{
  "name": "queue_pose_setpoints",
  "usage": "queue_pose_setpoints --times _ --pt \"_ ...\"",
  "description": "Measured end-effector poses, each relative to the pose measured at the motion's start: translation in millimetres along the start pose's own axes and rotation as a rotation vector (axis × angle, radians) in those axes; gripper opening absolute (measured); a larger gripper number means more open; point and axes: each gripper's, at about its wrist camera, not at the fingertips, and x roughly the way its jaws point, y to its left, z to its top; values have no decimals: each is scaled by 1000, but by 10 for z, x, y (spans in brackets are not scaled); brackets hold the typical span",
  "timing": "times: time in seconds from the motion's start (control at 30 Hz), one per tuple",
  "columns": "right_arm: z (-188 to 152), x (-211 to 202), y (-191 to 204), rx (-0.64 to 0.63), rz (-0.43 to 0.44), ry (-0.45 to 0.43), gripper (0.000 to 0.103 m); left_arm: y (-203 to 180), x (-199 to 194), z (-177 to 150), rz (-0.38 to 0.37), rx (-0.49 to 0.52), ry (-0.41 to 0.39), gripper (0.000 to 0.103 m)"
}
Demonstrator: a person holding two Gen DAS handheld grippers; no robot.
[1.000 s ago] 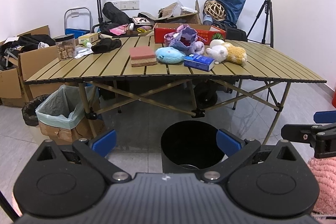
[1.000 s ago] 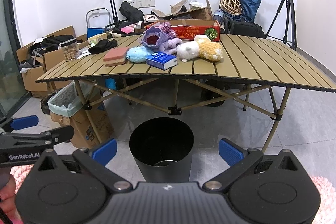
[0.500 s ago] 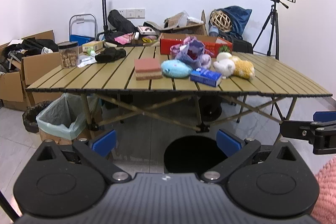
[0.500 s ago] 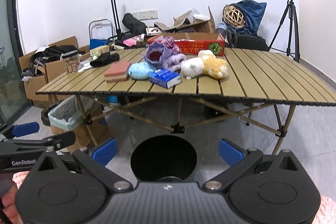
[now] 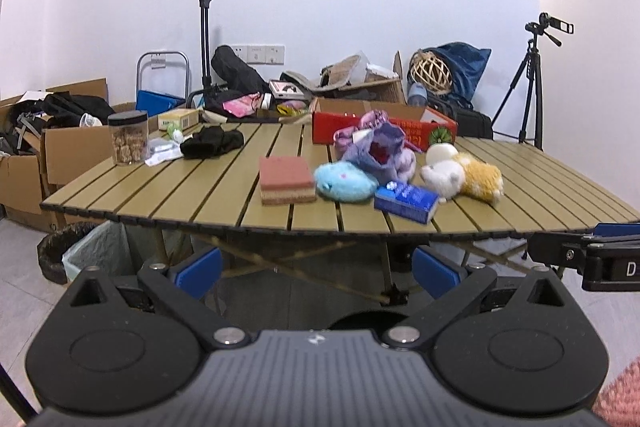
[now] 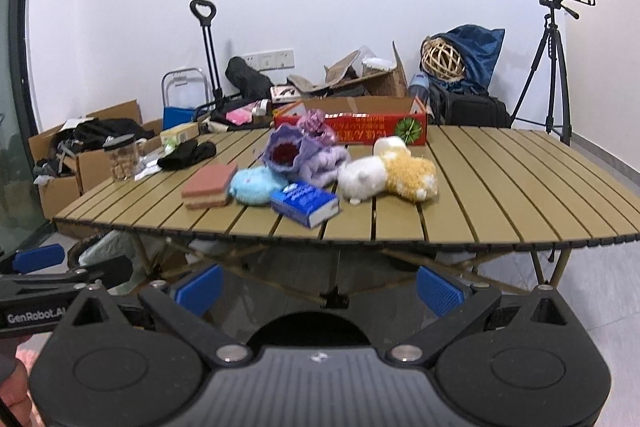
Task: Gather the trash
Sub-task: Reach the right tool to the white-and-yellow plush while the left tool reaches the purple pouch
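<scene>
Both grippers have risen since the earlier frames. Left gripper [image 5: 316, 269] and right gripper [image 6: 320, 287]: jaws spread wide, empty. The black bin [image 6: 308, 329], formerly fully exposed, is now mostly hidden behind the gripper bodies. Beyond, the blue box [image 6: 306, 203] lies on the slatted table [image 6: 500, 203], beside the pink sponge [image 5: 286, 179] and plush toys [image 6: 388, 177]

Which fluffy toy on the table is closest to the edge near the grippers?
The light-blue round plush toy, beside the pink sponge block; the white and yellow plush animals lie further right.

My left gripper [image 5: 316, 273] and right gripper [image 6: 320, 289] are black, ribbed, silver-screwed, with blue finger pads [image 5: 199, 271]; one reads "GenRobot.AI".
</scene>
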Motion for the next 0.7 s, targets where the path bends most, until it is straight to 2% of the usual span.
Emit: queue_pose_setpoints --times 0.27,0.7 --pt "194 256 -71 15 -8 -45 103 -15 218 190 6 -25 -40 103" --pt "480 715 -242 31 -39 -114 103 -3 756 441 41 -73 -47 103"
